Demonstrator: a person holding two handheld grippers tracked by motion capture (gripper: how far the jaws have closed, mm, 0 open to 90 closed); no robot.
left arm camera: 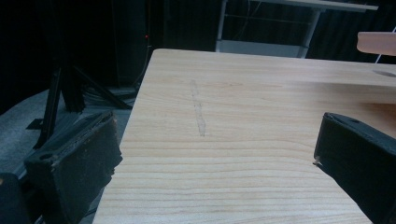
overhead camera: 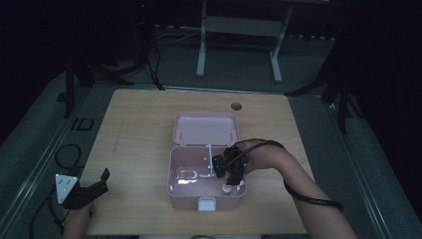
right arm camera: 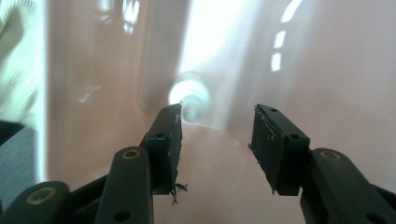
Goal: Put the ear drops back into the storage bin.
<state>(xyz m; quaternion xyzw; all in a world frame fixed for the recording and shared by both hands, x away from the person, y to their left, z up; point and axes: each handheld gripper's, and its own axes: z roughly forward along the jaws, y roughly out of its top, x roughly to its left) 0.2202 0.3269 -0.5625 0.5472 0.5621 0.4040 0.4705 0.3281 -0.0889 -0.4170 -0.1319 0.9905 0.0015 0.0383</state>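
My left black two-jaw gripper (overhead camera: pixel 102 181) sits low at the near left, its jaws spread wide and aimed toward the far right, with nothing between them; its grey three-cornered plate rides on top. My left hand (overhead camera: pixel 75 219) grips it from the near edge. My right forearm (overhead camera: pixel 303 186) reaches in from the near right, bent leftward, and my right black gripper (right arm camera: pixel 215 135) points downward, jaws parted and empty.

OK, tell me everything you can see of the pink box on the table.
The pink box looks like glossy plastic with rounded corners. It stands open near the table's front edge, its lid swung back on the far side. A pale latch sits on the front wall. A thin divider runs inside, with small pale items too dim to identify. The right hand-held gripper reaches into its right part, jaws open.
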